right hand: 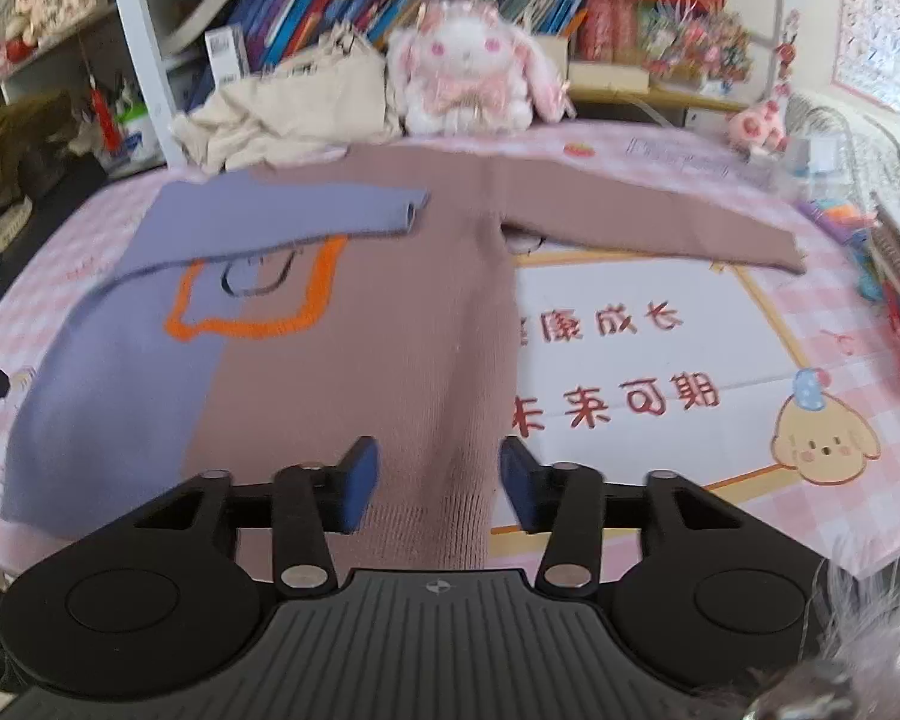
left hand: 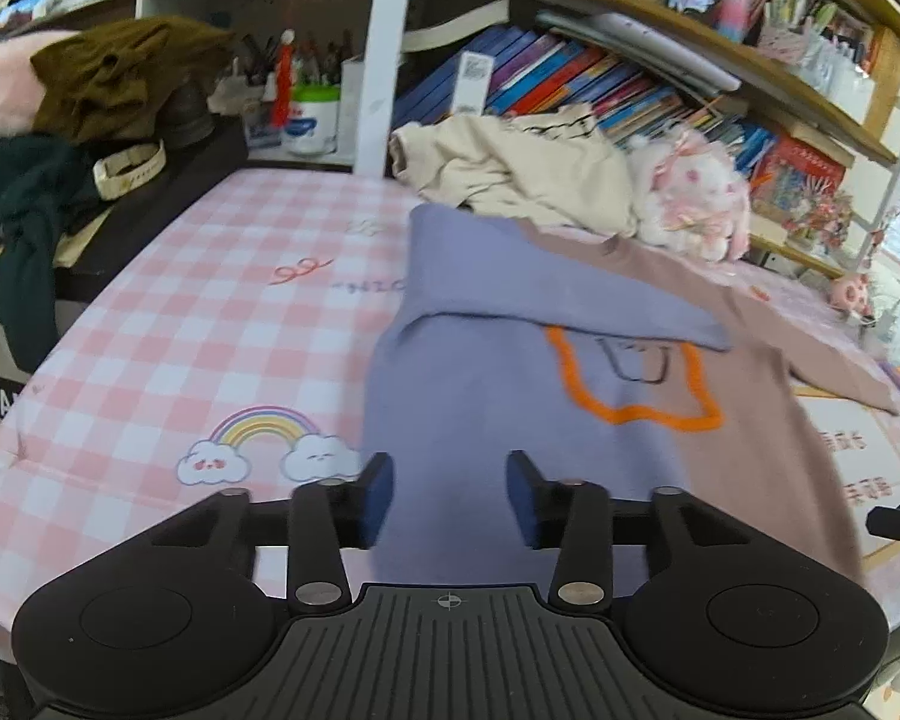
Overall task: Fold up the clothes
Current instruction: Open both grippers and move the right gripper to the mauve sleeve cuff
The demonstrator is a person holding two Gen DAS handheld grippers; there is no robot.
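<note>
**Handling a soft two-tone sweater, half folded**

Lying flat on the pink checked table cover (right hand: 840,324), front up: sweater (right hand: 342,360), blue-violet on one half, dusty brown on the other. Blue sleeve (right hand: 306,210) already crossed over the chest, above the orange outline (right hand: 252,324); brown sleeve (right hand: 648,222) stretched straight out to the side. Fitted either a fold under way or one being undone.

Left gripper (left hand: 450,492) spread wide over the blue hem, pinching nothing. Right gripper (right hand: 439,486) equally wide over the brown hem, also empty.

Judged light, limp and stretchy knit: bound to sag and drag between grip points, not slippery, not fragile. Best pinched at firm edges, namely ribbed hem, cuff or shoulder seam, with both layers caught together. Cream garment heap (right hand: 282,108) and plush rabbit (right hand: 468,72) just beyond the collar.
</note>
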